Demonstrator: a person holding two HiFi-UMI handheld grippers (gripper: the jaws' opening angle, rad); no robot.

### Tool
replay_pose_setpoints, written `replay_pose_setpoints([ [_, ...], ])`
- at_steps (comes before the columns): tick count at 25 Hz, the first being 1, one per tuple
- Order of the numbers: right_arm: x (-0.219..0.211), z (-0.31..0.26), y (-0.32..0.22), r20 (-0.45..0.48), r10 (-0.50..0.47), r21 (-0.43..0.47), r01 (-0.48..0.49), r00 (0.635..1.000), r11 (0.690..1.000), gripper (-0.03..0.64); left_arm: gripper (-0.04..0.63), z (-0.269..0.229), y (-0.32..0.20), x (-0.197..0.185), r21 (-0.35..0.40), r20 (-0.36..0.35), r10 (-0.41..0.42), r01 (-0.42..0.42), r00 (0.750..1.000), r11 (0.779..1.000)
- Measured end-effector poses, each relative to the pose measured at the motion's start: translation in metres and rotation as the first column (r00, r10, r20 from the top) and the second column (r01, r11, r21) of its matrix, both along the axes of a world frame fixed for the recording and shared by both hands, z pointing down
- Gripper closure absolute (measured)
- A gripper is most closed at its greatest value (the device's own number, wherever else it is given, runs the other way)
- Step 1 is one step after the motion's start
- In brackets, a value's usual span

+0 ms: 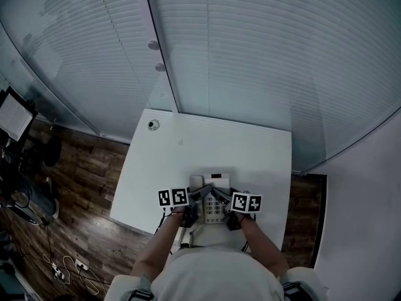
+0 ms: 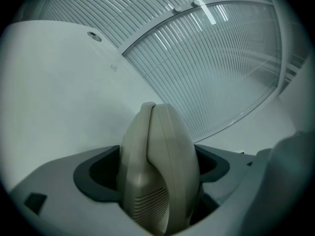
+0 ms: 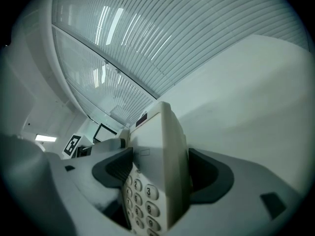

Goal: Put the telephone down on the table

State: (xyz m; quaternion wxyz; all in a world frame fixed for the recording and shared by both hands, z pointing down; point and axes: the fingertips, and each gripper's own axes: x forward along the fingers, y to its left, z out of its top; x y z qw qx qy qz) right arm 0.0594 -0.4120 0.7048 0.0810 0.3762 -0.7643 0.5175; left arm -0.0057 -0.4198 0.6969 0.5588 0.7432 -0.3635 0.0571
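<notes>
A beige desk telephone [image 1: 213, 196] is held over the near edge of the white table [image 1: 188, 155], between both grippers. My left gripper [image 2: 160, 176] is shut on the telephone's left side, where the handset [image 2: 157, 166] fills the gap between its grey jaws. My right gripper [image 3: 160, 176] is shut on the right side of the base, with the number keys [image 3: 140, 200] showing beside its jaw. In the head view the left gripper [image 1: 195, 196] and right gripper [image 1: 221, 199] meet at the telephone. I cannot tell whether the telephone touches the table.
The curly cord [image 1: 182, 234] hangs past the table's near edge. A round cable hole [image 1: 153, 125] sits at the table's far left corner. Windows with blinds [image 1: 250, 61] stand behind the table. A monitor [image 1: 14, 115] and floor cables [image 1: 69, 268] are at the left.
</notes>
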Motion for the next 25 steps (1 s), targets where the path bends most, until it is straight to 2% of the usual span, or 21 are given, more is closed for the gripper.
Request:
replay_pose_setpoints([
  [10, 0.003, 0.0, -0.002, -0.038, 0.023, -0.013, -0.023, 0.999, 1.0, 0.267, 0.163, -0.001, -0.002, -0.006, 0.018, 0.109, -0.034, 0.033, 0.993, 0.999],
  [16, 0.002, 0.007, -0.002, -0.032, 0.024, -0.014, -0.024, 0.999, 1.0, 0.267, 0.163, 0.0, 0.006, -0.012, 0.016, 0.083, -0.039, 0.038, 0.996, 0.999],
  [25, 0.006, 0.007, -0.003, -0.055, 0.036, -0.022, -0.037, 0.998, 0.999, 0.267, 0.163, -0.012, 0.014, -0.022, 0.043, 0.057, -0.097, 0.094, 0.994, 0.995],
])
